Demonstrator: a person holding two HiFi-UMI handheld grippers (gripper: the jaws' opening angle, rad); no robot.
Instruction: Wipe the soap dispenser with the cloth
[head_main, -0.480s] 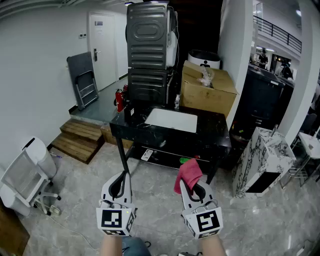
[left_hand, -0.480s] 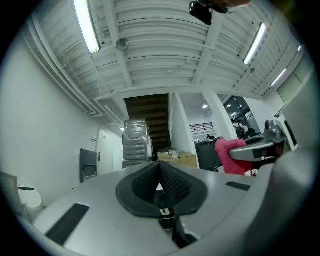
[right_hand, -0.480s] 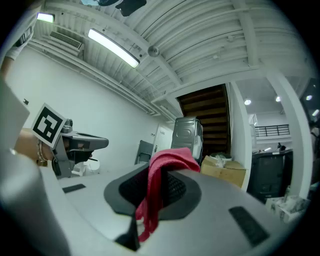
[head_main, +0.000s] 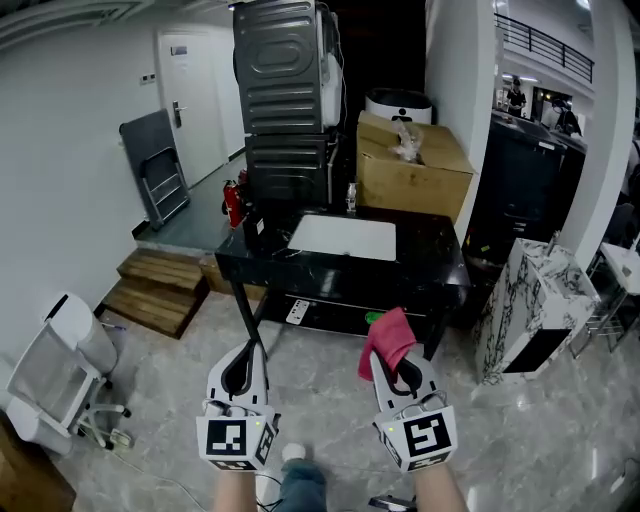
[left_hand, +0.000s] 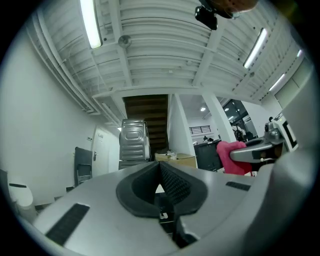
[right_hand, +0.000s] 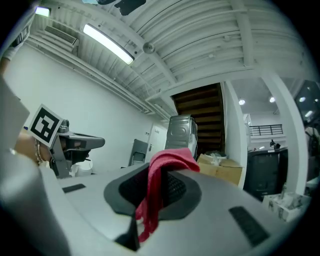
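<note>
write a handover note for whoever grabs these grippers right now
Left gripper: shut, empty.
Right gripper: shut on the pink cloth, which sticks out past the jaws.
Both are held out over the floor, short of the black table.
Dispenser: not clearly seen. A small upright thing behind the white sink may be it, but it is too small to tell.
Done: cloth is in the grip.
Left: step up to the table, find the dispenser, wipe it.
</note>
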